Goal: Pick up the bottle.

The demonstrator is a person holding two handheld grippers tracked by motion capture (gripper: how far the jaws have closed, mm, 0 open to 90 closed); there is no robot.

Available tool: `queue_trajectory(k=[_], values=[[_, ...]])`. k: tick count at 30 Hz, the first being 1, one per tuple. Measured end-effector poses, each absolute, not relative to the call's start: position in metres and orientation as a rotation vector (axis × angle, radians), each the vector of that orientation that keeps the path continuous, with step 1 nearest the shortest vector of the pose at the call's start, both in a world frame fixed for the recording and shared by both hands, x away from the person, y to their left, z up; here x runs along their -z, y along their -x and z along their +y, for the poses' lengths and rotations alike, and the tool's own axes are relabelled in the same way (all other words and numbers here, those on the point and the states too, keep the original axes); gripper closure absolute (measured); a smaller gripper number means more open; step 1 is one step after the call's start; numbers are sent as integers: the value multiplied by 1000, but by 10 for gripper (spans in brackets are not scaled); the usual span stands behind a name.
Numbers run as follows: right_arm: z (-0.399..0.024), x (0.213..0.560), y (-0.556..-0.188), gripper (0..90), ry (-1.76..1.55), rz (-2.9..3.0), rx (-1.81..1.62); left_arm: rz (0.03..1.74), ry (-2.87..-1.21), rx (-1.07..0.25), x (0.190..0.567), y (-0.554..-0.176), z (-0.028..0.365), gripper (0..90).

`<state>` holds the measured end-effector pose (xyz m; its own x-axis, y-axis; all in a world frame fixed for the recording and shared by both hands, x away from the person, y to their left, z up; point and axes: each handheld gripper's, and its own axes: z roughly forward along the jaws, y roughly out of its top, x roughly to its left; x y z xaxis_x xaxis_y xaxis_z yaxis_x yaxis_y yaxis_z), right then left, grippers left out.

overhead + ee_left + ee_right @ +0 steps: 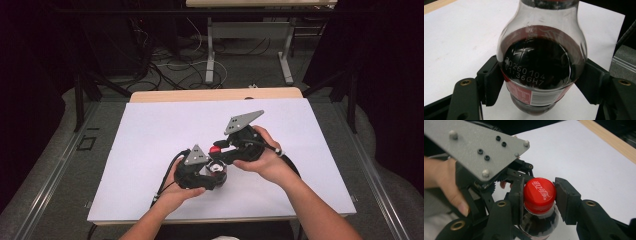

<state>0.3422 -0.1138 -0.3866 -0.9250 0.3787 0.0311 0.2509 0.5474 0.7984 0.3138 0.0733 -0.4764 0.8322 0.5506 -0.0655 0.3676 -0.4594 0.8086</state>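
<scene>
A: Where is the cola bottle [541, 67] sitting?

B: It is standing on the white table sheet [150, 145], and the left gripper [541, 82] is clamping its body from both sides.

A: And the right gripper [539, 195]?

B: Its jaws are pressing against the red cap [539, 195], gripping it at the bottle's top

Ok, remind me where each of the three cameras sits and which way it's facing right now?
High view: above the person's side, looking forward and down on the white table; both forearms, left claw and right claw show.
Left gripper view: rides the left claw, looking along its jaws, clamped on the cola bottle.
Right gripper view: rides the right claw, its jaws gripping the red cap; the left hand shows.
Shared: the bottle appears in both gripper views.
</scene>
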Motion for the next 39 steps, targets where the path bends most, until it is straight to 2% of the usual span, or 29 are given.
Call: queue_trajectory(k=[2, 4, 12, 22, 33, 34, 35, 36, 39], values=[[-115, 386, -345, 605, -493, 2661, -1339, 674, -2101, -257, 476, -314, 73, 303], [-115, 386, -343, 522, -567, 2613, -1364, 674, -2102, -269, 476, -315, 74, 304], [-108, 387, -322, 510, -657, 2513, -1296, 688, -2092, -272, 475, -314, 74, 304], [-102, 390, -324, 604, -684, 2495, -1262, 668, -2127, -277, 474, -314, 73, 303], [-109, 388, -342, 608, -464, 2629, -1326, 669, -2105, -293, 474, -313, 73, 304], [-109, 387, -341, 587, -464, 2618, -1317, 672, -2103, -288, 474, -313, 74, 303], [-109, 387, -339, 513, -486, 2588, -1332, 674, -2103, -285, 474, -313, 74, 303], [-109, 387, -336, 486, -521, 2560, -1359, 673, -2104, -292, 474, -314, 74, 304], [-108, 387, -328, 467, -601, 2497, -1337, 694, -2097, -279, 474, -313, 74, 303]])
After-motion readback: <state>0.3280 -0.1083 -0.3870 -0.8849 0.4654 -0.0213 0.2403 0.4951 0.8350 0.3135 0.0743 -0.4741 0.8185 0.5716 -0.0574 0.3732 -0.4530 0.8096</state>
